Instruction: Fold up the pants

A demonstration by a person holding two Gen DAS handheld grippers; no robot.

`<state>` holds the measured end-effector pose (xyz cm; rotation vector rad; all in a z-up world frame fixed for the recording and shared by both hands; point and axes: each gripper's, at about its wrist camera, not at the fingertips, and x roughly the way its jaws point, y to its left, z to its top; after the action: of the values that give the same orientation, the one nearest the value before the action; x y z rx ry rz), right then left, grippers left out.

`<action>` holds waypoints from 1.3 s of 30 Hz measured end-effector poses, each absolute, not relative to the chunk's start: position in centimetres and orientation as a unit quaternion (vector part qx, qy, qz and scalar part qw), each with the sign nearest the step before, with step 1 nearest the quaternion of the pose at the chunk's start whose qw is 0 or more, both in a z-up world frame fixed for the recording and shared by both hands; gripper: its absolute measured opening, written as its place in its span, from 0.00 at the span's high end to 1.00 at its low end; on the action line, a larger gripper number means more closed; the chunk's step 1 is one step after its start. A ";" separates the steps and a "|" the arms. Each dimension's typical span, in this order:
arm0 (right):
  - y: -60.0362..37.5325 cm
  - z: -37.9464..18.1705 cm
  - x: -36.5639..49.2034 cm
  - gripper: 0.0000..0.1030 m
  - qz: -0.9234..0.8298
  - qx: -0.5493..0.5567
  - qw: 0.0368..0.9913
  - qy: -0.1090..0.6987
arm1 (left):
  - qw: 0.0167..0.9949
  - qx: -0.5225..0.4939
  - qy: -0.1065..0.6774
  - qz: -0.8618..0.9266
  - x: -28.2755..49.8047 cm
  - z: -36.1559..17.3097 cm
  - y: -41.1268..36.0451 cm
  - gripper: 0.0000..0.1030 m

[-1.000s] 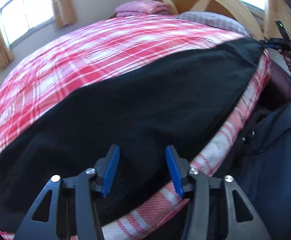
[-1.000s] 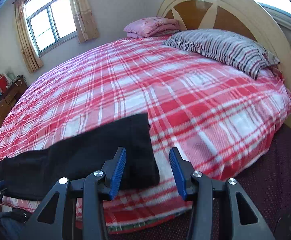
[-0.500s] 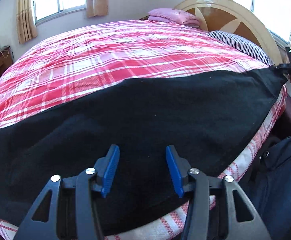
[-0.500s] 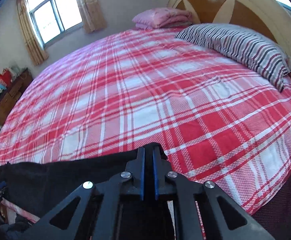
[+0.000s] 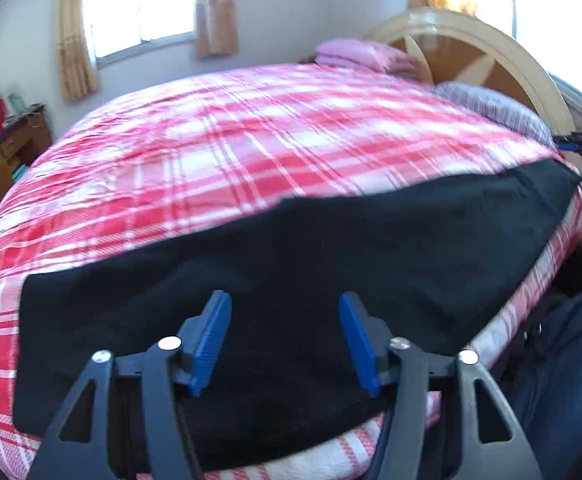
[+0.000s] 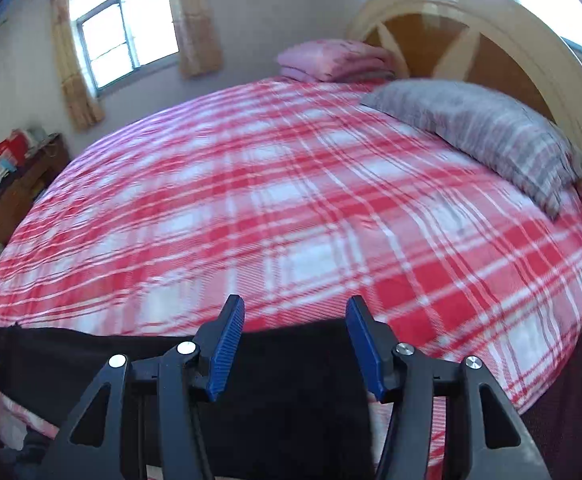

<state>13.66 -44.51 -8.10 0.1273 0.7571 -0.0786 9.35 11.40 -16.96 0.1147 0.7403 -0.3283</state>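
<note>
Daylight pours through the window [image 6: 125,50] on the far wall and a second one above the headboard [image 6: 491,40], both blown out to white. Both views bend strongly at the rims, with dark corners. Motion blur smears the plaid bedspread [image 6: 291,208] and striped pillow [image 6: 487,136]. The black pants [image 5: 291,272] read as a flat, detailless dark mass.
</note>
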 end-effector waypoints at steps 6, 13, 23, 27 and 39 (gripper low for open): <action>-33.4 -5.5 17.3 0.47 0.092 0.008 0.926 0.365 | 0.921 0.061 0.365 -0.123 10.3 -17.5 11.5 0.38; -17.5 -5.4 22.5 0.47 0.221 -0.068 0.900 0.371 | 0.922 0.059 0.376 -0.073 10.1 -18.2 14.0 0.38; -0.9 -12.6 26.9 0.47 0.337 -0.045 0.830 0.442 | 0.932 -0.043 0.360 0.005 11.4 -17.2 22.4 0.37; 2.8 -15.9 26.4 0.47 0.351 -0.049 0.808 0.471 | 0.929 -0.032 0.367 0.017 12.3 -18.0 22.5 0.35; 3.4 -19.3 28.8 0.51 0.345 0.048 0.767 0.539 | 0.937 0.005 0.350 -0.017 10.6 -16.9 18.2 0.29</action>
<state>28.81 3.36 -19.26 0.1047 1.1702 0.7485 10.64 18.18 -16.90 0.0099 0.7147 -0.0339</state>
